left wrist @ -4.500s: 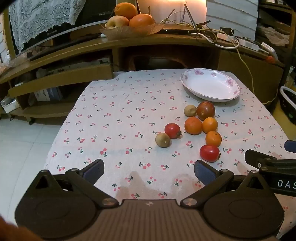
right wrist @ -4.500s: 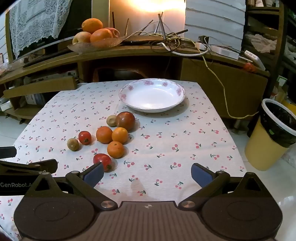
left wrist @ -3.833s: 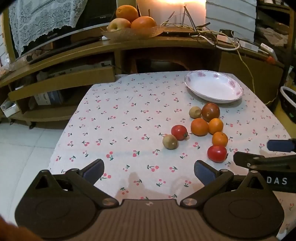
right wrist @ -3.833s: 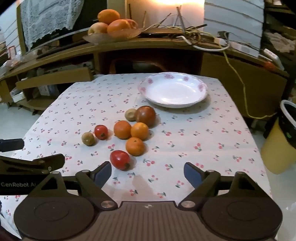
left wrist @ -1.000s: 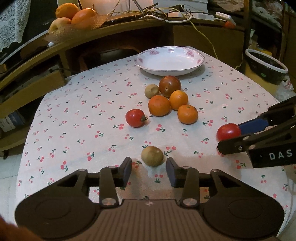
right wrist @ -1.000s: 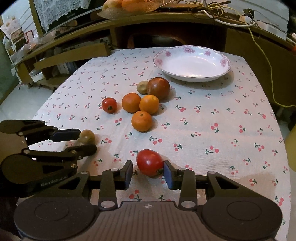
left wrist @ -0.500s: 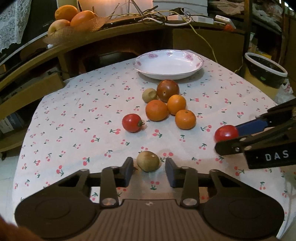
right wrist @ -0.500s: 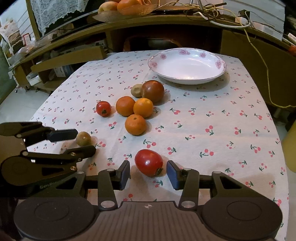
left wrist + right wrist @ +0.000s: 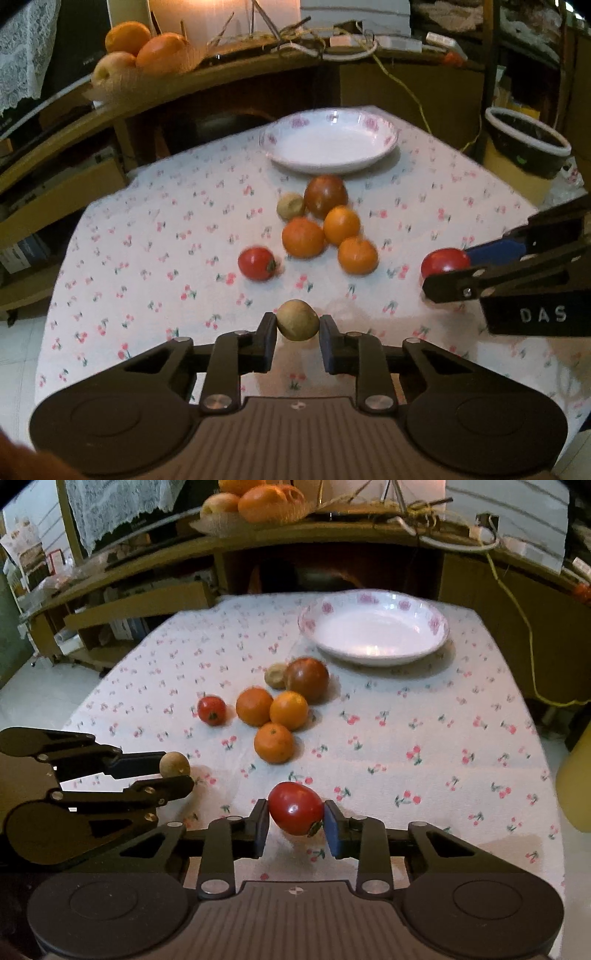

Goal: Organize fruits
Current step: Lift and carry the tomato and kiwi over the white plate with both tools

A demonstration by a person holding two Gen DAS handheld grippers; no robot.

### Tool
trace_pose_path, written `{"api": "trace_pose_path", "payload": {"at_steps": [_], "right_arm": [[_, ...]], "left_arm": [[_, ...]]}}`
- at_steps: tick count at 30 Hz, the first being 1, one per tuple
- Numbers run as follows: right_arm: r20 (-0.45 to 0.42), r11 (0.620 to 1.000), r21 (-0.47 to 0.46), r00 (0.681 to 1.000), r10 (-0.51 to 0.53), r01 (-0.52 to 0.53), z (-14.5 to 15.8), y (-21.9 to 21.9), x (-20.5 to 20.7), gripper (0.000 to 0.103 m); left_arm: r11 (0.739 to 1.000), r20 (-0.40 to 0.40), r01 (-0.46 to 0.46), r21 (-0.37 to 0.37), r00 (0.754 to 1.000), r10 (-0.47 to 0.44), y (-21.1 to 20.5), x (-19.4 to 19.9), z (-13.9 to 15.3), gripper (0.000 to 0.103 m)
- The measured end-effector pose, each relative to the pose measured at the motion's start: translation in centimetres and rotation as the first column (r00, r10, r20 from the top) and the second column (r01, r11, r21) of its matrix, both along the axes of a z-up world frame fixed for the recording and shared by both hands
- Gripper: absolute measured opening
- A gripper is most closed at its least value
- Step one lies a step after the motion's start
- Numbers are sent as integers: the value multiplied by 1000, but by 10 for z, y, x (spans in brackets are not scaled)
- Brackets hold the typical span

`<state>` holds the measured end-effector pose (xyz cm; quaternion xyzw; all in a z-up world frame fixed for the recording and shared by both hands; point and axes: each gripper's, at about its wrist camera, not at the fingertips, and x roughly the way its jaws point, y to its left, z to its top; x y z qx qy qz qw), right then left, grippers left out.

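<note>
Near the counter's front edge, the left tool (image 9: pixel 297 332) clenches a brown kiwi (image 9: pixel 297 319) and the right tool (image 9: pixel 296 827) grips a red tomato (image 9: pixel 296 808). Both fruits are round; a loosened pinch could roll either off that edge

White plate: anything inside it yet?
Nothing. The white plate shows a bare bowl in both views, with only its near inner wall hidden by the rim. The left claw grips a kiwi, and the right claw grips a red tomato.
</note>
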<state>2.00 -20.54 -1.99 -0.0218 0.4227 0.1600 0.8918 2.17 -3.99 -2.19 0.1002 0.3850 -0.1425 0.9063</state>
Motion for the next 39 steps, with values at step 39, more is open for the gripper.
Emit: {"api": "trace_pose_path", "payload": {"at_steps": [39], "right_arm": [[57,984,29,983,-175,174,22,-35,155,33]], "left_arm": [[992,-4,26,-120,1000,-27,-47,178,20,30]]}}
